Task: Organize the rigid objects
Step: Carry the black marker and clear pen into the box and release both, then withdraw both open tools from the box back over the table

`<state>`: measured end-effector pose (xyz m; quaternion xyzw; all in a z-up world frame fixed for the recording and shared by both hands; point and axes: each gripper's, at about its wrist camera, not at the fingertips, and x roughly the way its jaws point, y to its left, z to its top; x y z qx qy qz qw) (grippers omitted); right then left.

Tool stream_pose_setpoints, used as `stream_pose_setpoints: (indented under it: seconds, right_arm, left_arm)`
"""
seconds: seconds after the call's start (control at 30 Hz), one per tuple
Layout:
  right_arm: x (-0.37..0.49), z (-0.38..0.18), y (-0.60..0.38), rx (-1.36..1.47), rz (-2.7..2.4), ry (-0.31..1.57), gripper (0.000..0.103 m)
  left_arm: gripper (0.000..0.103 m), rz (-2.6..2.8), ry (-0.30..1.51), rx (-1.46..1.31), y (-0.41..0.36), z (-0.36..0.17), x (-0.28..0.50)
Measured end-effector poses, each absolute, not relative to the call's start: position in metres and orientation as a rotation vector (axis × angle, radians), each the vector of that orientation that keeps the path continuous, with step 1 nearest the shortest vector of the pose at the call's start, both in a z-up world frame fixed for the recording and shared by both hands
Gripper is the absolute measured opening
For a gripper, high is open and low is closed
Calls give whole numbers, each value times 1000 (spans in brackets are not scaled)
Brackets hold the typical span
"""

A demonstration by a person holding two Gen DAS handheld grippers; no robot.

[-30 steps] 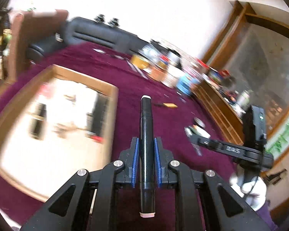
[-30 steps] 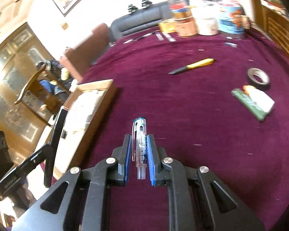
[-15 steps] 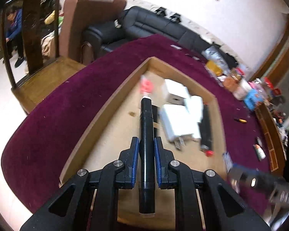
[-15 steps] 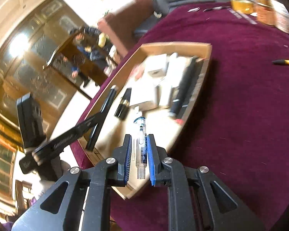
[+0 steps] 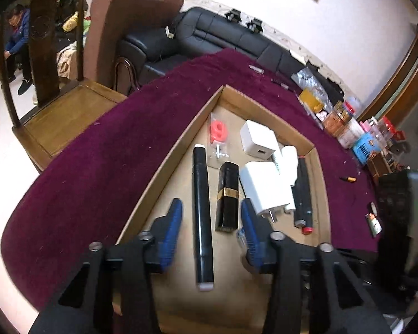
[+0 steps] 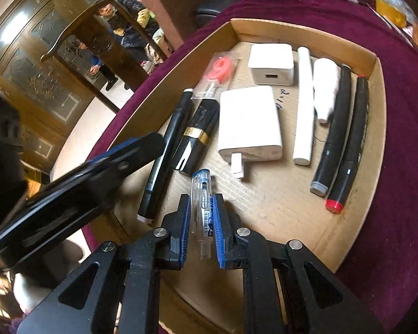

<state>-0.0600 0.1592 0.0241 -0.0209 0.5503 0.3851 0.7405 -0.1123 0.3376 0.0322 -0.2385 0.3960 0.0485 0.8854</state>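
Left claw [image 5: 210,222] is opening and has just let go of the long black marker with white end caps [image 5: 202,217], now lying free between its jaws in the shallow cardboard tray [image 5: 164,164]. Right claw [image 6: 200,217], moved over the tray from the maroon counter [image 6: 404,167], stays clamped on the clear plastic pen [image 6: 200,194], next to drop.

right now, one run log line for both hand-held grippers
left hand-held gripper: opening, black marker released in cardboard tray | right hand-held gripper: shut on clear pen, over tray

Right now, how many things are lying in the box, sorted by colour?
Black things: 4
White things: 4
Red candle: 1
Total: 9, not counting the pen in the right hand-held gripper.
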Motion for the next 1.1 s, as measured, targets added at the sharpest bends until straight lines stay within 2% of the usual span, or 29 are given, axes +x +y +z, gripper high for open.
stream_pose_setpoints:
  seconds: [0.2, 0.3, 0.33, 0.4, 0.43, 0.47, 0.67, 0.93, 0.97, 1.03, 1.1]
  right_arm:
    - [-76, 51, 129, -1, 852, 1099, 15]
    - [-102, 72, 79, 76, 818, 924, 15]
    - [-119, 77, 56, 77, 783, 837, 20]
    - [-144, 77, 26, 47, 686, 716, 37]
    - [-154, 76, 10, 34, 614, 661, 52]
    - [-162, 73, -7, 35, 550, 620, 56]
    - [-166, 61, -53, 112, 476, 662, 56]
    - [-184, 75, -108, 144, 394, 589, 57]
    - [-182, 75, -118, 163, 369, 594, 57]
    - [-179, 76, -137, 198, 319, 605, 57]
    - [-176, 77, -158, 211, 256, 615, 60]
  left_arm:
    - [52, 148, 726, -581, 347, 48, -151]
    - [52, 210, 645, -547, 344, 53, -169]
    - [52, 239, 624, -518, 339, 55, -175]
    - [52, 246, 594, -464, 325, 60, -180]
    - [52, 236, 578, -422, 311, 66, -181]
    - [52, 214, 565, -382, 297, 72, -181]
    - [52, 47, 566, -272, 213, 93, -178]
    - [53, -82, 661, -85, 119, 105, -168]
    - [53, -95, 661, -61, 110, 107, -168]
    - [64, -133, 670, -17, 87, 108, -164]
    - [68, -177, 678, 19, 66, 105, -159]
